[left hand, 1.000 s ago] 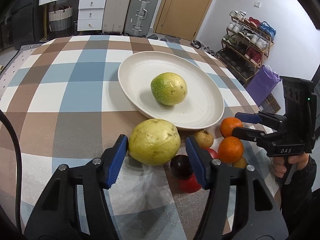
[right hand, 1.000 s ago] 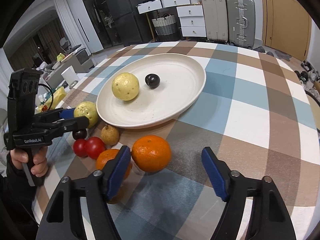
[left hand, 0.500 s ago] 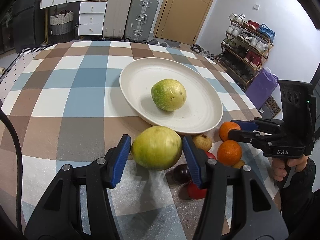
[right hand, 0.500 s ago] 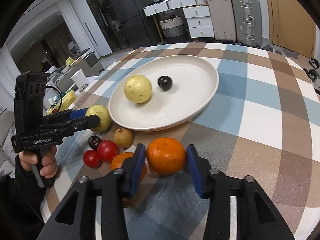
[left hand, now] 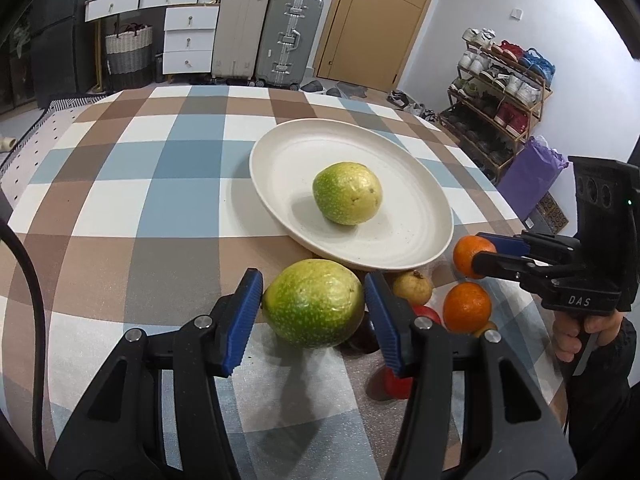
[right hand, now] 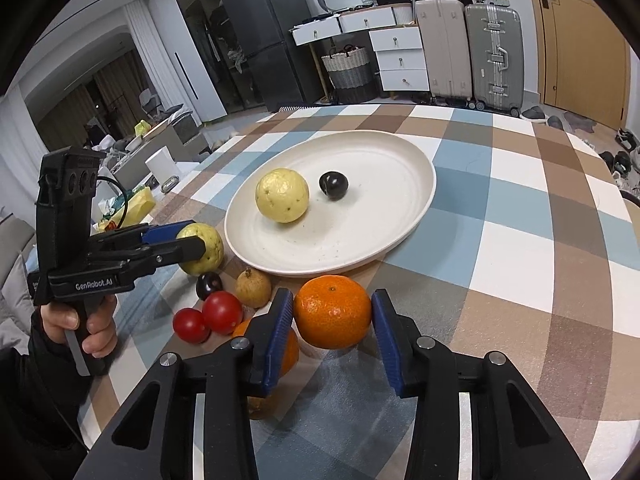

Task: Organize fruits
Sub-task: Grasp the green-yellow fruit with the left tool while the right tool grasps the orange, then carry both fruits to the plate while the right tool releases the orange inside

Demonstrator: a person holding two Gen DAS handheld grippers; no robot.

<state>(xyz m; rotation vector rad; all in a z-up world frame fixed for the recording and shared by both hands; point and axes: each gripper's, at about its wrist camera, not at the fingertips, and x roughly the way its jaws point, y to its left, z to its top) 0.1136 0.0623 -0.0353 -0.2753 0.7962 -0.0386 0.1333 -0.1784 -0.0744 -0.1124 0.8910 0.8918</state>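
My left gripper [left hand: 314,308] is shut on a green-yellow guava [left hand: 313,303] and holds it just above the cloth, near the white plate [left hand: 400,256]. A second guava [left hand: 347,193] lies on the plate. My right gripper [right hand: 332,314] is shut on an orange [right hand: 333,311], lifted slightly off the table; it also shows in the left wrist view [left hand: 468,256]. In the right wrist view the plate [right hand: 384,236] holds a guava [right hand: 282,195] and a dark plum [right hand: 333,185].
Beside the plate's near edge lie two red tomatoes [right hand: 208,318], a dark plum [right hand: 209,285], a small brown fruit [right hand: 253,287] and another orange [left hand: 467,306]. The checked tablecloth [left hand: 160,184] covers the table. Suitcases and drawers stand behind.
Both grippers closed on their fruit, the left on the guava and the right on the orange, and both lifted them slightly off the cloth.
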